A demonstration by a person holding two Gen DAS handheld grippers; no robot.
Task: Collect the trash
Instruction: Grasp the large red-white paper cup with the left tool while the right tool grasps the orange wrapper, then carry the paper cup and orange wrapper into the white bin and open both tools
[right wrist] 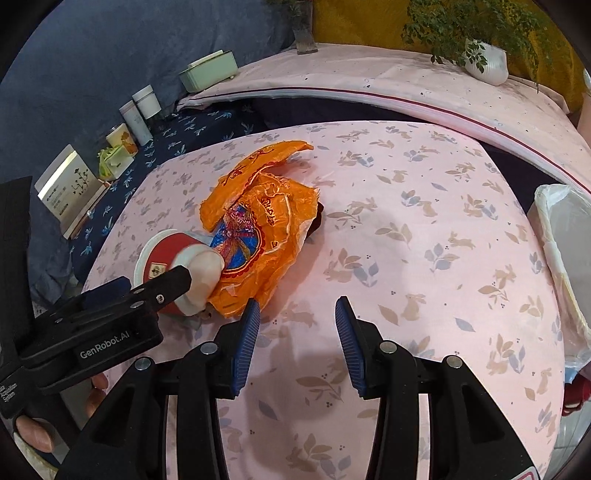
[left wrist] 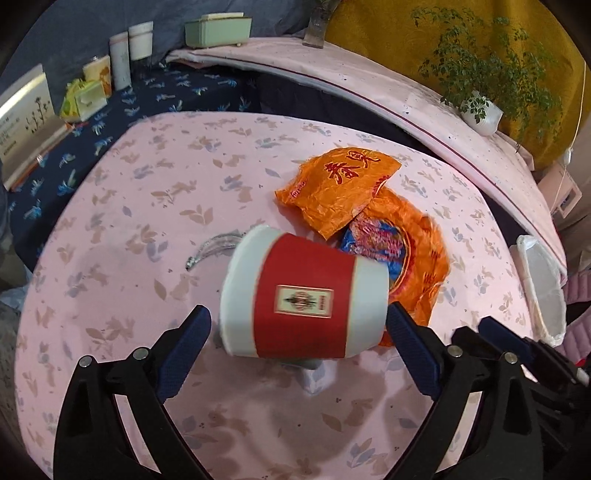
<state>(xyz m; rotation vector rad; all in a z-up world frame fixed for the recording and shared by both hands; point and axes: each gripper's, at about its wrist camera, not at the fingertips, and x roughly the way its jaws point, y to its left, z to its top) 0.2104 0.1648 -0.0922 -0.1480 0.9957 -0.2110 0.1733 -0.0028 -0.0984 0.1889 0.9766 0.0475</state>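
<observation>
A red and white paper cup (left wrist: 301, 293) lies on its side on the pink tablecloth (left wrist: 147, 206), between the spread fingers of my left gripper (left wrist: 299, 323), which is open around it. The cup (right wrist: 177, 266) also shows in the right wrist view, partly behind the left gripper (right wrist: 162, 291). Orange plastic wrappers (left wrist: 354, 195) lie crumpled just beyond the cup; they also show in the right wrist view (right wrist: 258, 218). A small silvery piece (left wrist: 214, 247) lies left of the cup. My right gripper (right wrist: 297, 328) is open and empty, to the right of the wrappers.
A white-lined bin (right wrist: 565, 258) stands at the table's right edge, also in the left wrist view (left wrist: 543, 284). Beyond the table are jars (left wrist: 129, 51), a green box (left wrist: 218, 29), a tissue pack (left wrist: 83, 99), a card (left wrist: 26, 114) and a potted plant (right wrist: 484, 62) on a pink shelf.
</observation>
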